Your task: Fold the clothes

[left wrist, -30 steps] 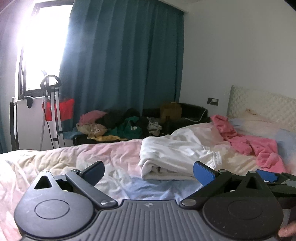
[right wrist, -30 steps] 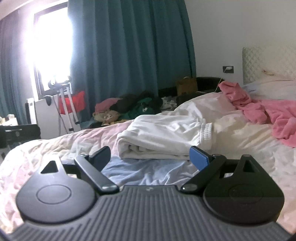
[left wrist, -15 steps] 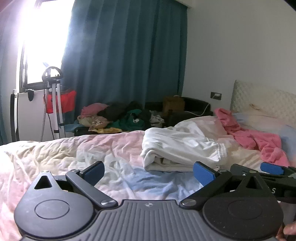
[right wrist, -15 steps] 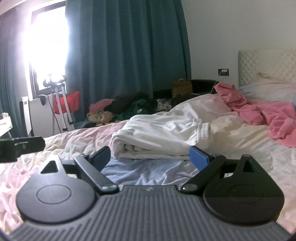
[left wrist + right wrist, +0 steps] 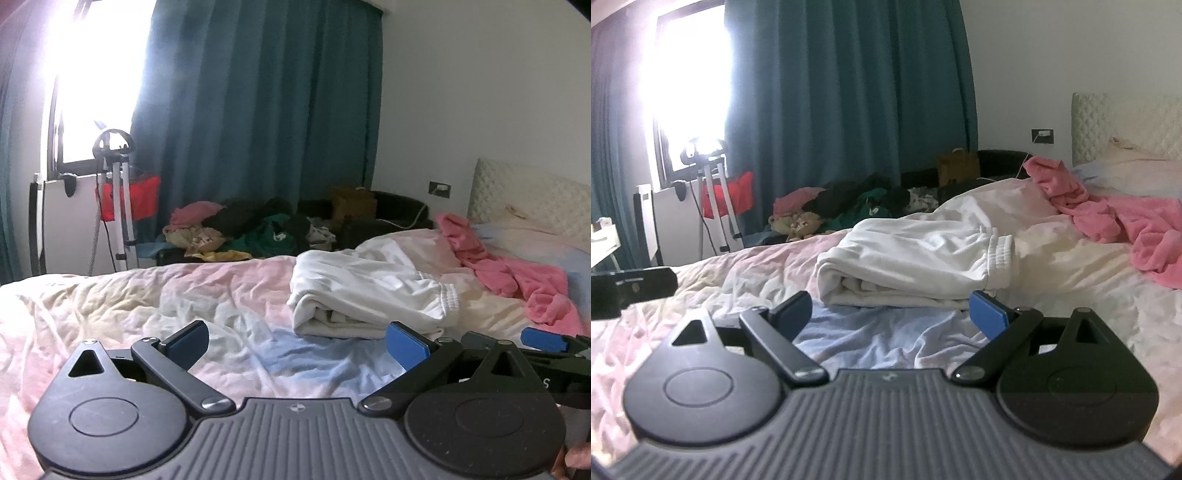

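At the far left of the room, a bright window (image 5: pixel 92 74) glares white, and below it a silver tripod (image 5: pixel 114 206) stands with something red (image 5: pixel 142 197) hung behind its legs. A teal curtain (image 5: pixel 258 110) covers the wall beside the window. Under it a heap of unfolded clothes (image 5: pixel 251 232) in pink, black, green and yellow lies on dark furniture past the bed's far edge.

The bed is spread with a rumpled pastel sheet (image 5: pixel 166 306) of pink, cream and pale blue. The left gripper (image 5: pixel 297 345) hangs low over the sheet, its blue-padded fingers spread wide with nothing between them. Just beyond it, right of centre, a folded white garment (image 5: pixel 369 299) rests on the sheet, its ribbed cuff turned right. The right gripper (image 5: pixel 890 314) is likewise wide apart and empty, close in front of the same bundle. Further right, a crumpled pink garment (image 5: pixel 517 273) sprawls near the pillow (image 5: pixel 1126 177), with a quilted cream headboard (image 5: pixel 535 199) and a wall socket (image 5: pixel 439 189) behind.
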Demonstrator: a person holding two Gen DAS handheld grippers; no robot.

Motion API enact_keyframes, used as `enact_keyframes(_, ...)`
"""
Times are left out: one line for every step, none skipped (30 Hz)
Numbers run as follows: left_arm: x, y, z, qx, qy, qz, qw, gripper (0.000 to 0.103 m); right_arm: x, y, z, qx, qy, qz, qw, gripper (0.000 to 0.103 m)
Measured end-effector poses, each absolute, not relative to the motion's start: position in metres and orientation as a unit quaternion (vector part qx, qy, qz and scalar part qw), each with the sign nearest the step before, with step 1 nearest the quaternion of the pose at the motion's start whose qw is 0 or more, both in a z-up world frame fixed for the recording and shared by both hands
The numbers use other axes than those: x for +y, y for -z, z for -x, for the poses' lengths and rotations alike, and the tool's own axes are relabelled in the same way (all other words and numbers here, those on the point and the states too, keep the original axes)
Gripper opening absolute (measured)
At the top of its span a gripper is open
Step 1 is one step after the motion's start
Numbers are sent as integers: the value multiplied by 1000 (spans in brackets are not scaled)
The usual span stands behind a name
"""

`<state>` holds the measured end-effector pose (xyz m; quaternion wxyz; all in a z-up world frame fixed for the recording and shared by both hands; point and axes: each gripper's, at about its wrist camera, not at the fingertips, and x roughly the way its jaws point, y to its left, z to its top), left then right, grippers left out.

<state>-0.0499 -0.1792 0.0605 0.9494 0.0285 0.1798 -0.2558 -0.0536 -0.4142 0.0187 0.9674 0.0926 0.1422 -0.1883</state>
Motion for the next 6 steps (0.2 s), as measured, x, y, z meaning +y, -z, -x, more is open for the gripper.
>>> enact_keyframes(-179,-62,51,179,257,-27,949,103,-414,-19,53,143,188,-92,967,93)
enact_keyframes(-179,-63,51,179,258,-25,949,103,-414,-19,53,144,188,-92,967,93)
enact_keyframes(-179,-63,52,179,259,-24,949,103,-413,-19,53,145,188,-91,967,93)
enact_keyframes(-179,-64,52,179,259,-24,949,103,-412,-18,53,146,188,-90,967,93)
enact_keyframes(-179,-64,53,178,259,-25,949,103,-412,-18,53,147,188,-89,967,93)
enact_keyframes(-179,-63,53,178,259,-26,949,103,-412,-18,53,147,187,-89,967,93)
